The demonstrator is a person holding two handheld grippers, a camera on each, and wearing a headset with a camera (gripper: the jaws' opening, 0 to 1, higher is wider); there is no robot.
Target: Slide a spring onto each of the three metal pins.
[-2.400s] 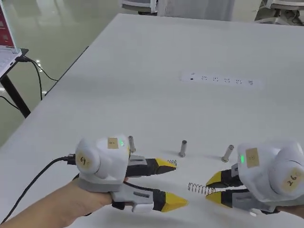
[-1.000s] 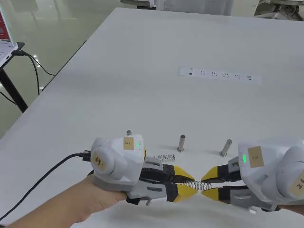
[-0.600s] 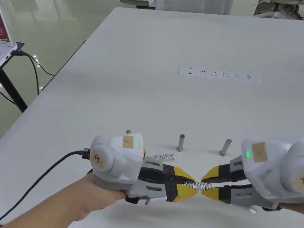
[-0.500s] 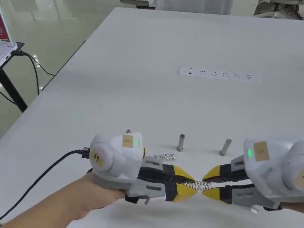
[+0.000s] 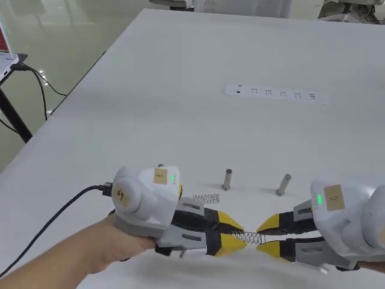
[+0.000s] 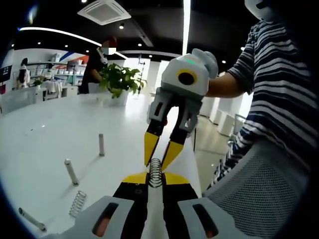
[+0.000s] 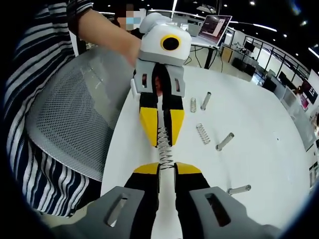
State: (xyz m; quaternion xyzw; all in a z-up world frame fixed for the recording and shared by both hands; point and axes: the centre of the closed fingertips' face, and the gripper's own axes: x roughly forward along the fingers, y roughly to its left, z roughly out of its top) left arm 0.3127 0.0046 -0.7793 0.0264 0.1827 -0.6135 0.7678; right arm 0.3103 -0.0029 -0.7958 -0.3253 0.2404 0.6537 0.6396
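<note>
A small spring (image 5: 249, 236) hangs level above the white table (image 5: 180, 90), held at both ends. My left gripper (image 5: 233, 235) is shut on its left end and my right gripper (image 5: 263, 236) is shut on its right end, tips facing each other. The left gripper view has the spring (image 6: 155, 172) between my own jaws, with the right gripper (image 6: 160, 155) pinching its far end. In the right gripper view the spring (image 7: 164, 147) runs from my jaws to the left gripper (image 7: 161, 138). Two pins (image 5: 227, 179) (image 5: 283, 185) stand behind; a third (image 5: 160, 165) peeks over the left gripper.
A loose spring (image 5: 206, 197) lies on the table behind the left gripper; the right gripper view has two loose springs (image 7: 202, 133) (image 7: 193, 104). A white power strip (image 5: 275, 94) lies further back. A black cable (image 5: 54, 214) trails off the left gripper. A mesh chair (image 7: 65, 114) is by the table's near edge.
2.4 s ago the left gripper was open and apart while the right held the spring alone. It then closed on the spring's free end. Over the last second both grippers have hardly moved.
</note>
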